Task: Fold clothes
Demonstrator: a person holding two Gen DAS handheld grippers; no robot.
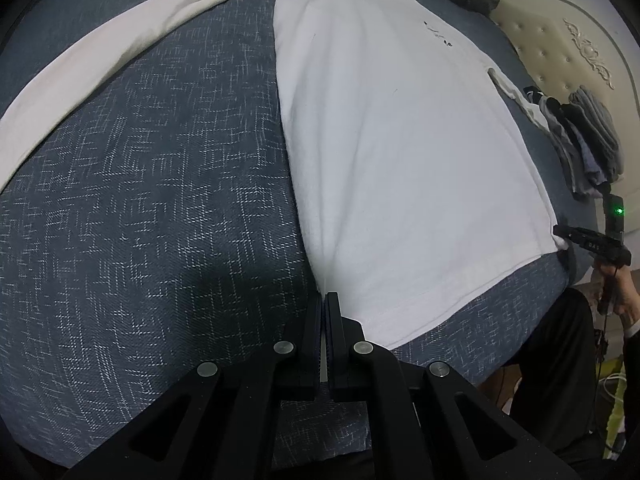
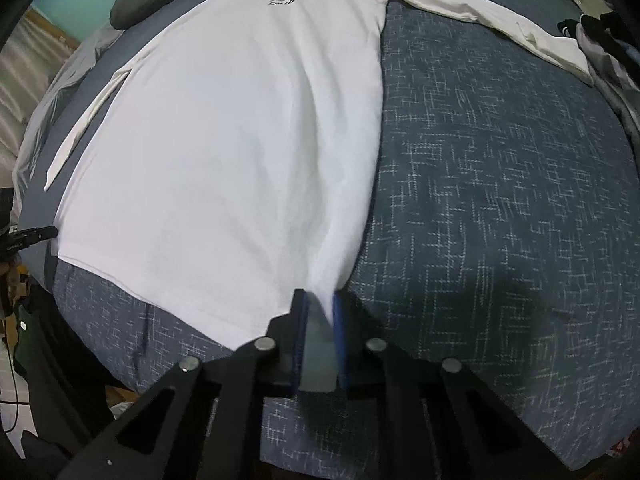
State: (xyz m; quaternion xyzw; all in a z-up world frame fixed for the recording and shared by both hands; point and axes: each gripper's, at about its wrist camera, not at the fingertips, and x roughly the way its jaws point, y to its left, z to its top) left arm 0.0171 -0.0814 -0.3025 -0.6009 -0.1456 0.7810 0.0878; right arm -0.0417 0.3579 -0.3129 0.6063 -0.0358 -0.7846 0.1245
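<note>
Shirt [image 2: 224, 140] is the thing to fold here: a white one with long sleeves and a small smiley print near the neck, lying flat and face up on the blue bed cover [image 2: 500, 200]. It is spread out smooth, most likely so the folds can come out straight. One sleeve [image 1: 100, 64] lies stretched far out to the side on the cover, not yet tucked in. The left gripper [image 1: 324, 300] has its two fingers pressed tight together right at one bottom corner of the shirt, and a thin bit of white cloth shows between them, so it looks like it is pinching that corner. The right gripper [image 2: 320, 300] is at the other bottom corner, and a fold of white cloth sits between its blue pads [image 2: 340, 320]; the cloth bunches up there, so the pads seem to be squeezing it. Holding both bottom corners at once makes sense, because then the whole bottom edge can be lifted evenly and laid up toward the neck. A pile of dark clothes [image 1: 584, 136] waits near the padded headboard [image 1: 552, 48], well away from the shirt.
</note>
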